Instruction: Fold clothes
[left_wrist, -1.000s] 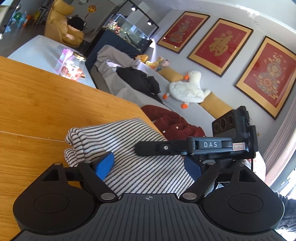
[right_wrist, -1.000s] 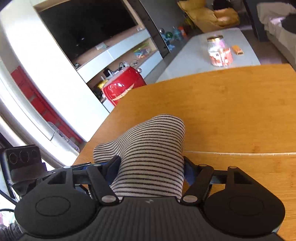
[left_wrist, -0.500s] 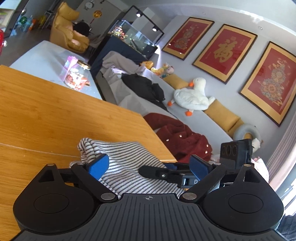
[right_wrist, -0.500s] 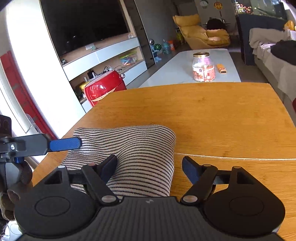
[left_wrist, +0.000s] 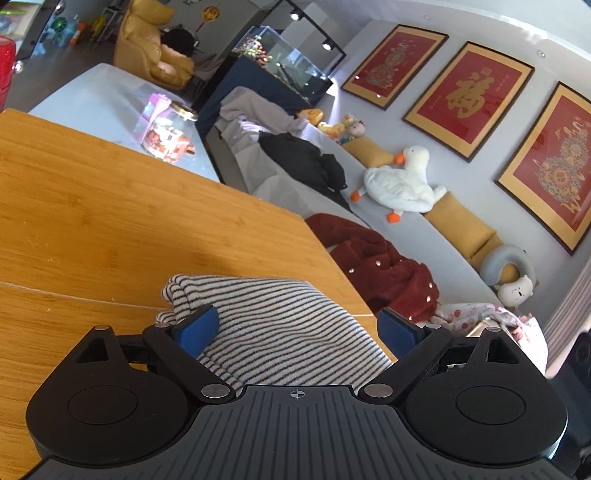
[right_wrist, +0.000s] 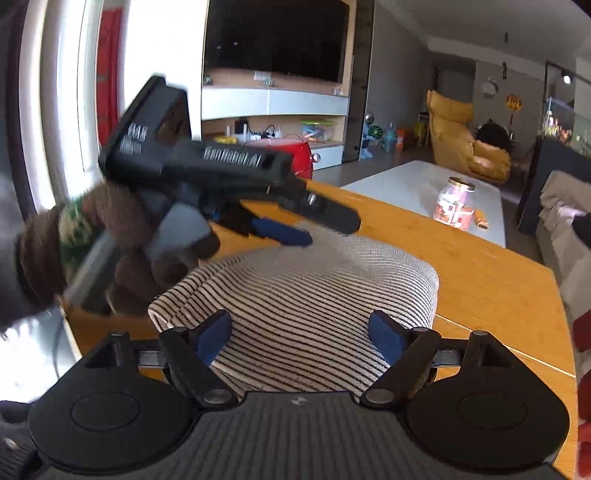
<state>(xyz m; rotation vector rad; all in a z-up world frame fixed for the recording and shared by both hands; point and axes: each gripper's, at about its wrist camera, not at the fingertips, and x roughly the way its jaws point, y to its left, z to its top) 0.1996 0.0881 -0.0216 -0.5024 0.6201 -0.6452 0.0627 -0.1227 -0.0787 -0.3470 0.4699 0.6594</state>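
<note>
A folded black-and-white striped garment lies on the wooden table, close to its right edge. My left gripper is open, and its blue pads straddle the near end of the fabric without pinching it. In the right wrist view the same garment is a rounded bundle. My right gripper hangs open over its near end. The left gripper, held by a gloved hand, hovers over the garment's far left side.
The table's right edge drops toward a grey sofa with a red coat and a plush goose. A glass jar stands on a white coffee table. A red appliance sits beyond the wooden table's far side.
The right gripper has left the left wrist view. In the right wrist view the left gripper and its hand have swung up over the garment's far left. The garment lies bundled on the table.
</note>
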